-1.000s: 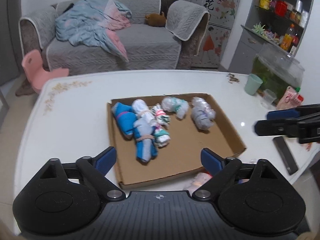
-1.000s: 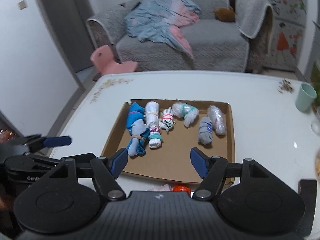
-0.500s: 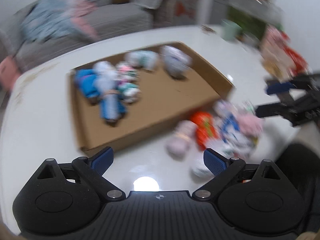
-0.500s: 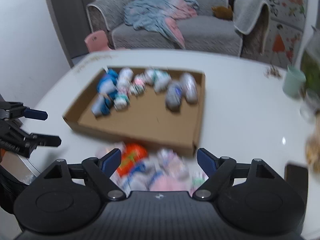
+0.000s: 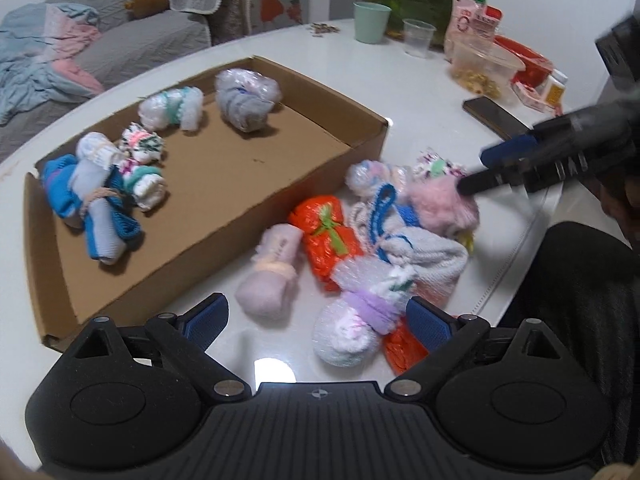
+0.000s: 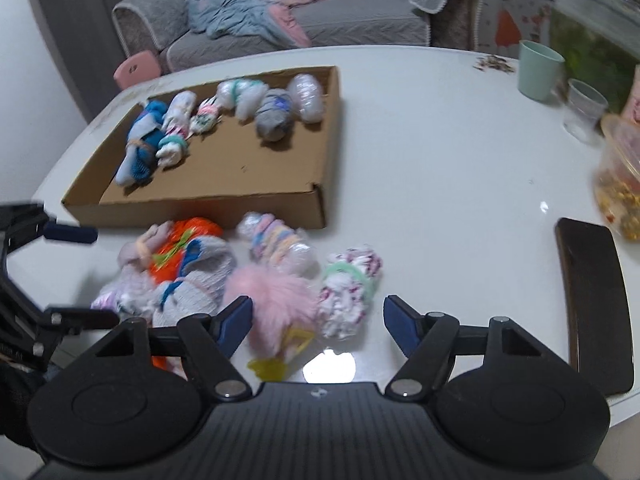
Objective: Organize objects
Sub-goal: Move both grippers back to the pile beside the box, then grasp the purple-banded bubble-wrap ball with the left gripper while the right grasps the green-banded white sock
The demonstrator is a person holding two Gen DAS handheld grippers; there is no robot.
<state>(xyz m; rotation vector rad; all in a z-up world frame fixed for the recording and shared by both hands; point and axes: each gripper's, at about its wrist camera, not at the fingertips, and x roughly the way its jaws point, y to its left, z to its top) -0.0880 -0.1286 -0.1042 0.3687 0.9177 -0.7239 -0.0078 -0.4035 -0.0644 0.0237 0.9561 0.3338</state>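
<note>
Cardboard tray [image 6: 224, 200], left: we count several rolled bundles inside. Loose pile [image 5: 360, 248] lies on the table just beside it. Left gripper [image 5: 316, 316] gapes empty over a bubble-wrapped roll [image 5: 352, 328]; right gripper [image 6: 316, 320], half-open and just narrowing, straddles the pink fluffy bundle [image 6: 276, 300] ungripped. Next we close, lift, tray it.

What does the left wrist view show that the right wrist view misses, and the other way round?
Only the left wrist view shows the red bowl behind the clear plastic food tub, and the open left gripper over a lilac-banded bubble-wrap bundle. Only the right wrist view shows the pink plastic chair beyond the white table, and the open right gripper, whose jaws have just been closing, around the fluffy pink bundle without pinching it. Both show the brown cardboard tray, orange plastic-wrapped bundle, mint green cup and dark phone.
</note>
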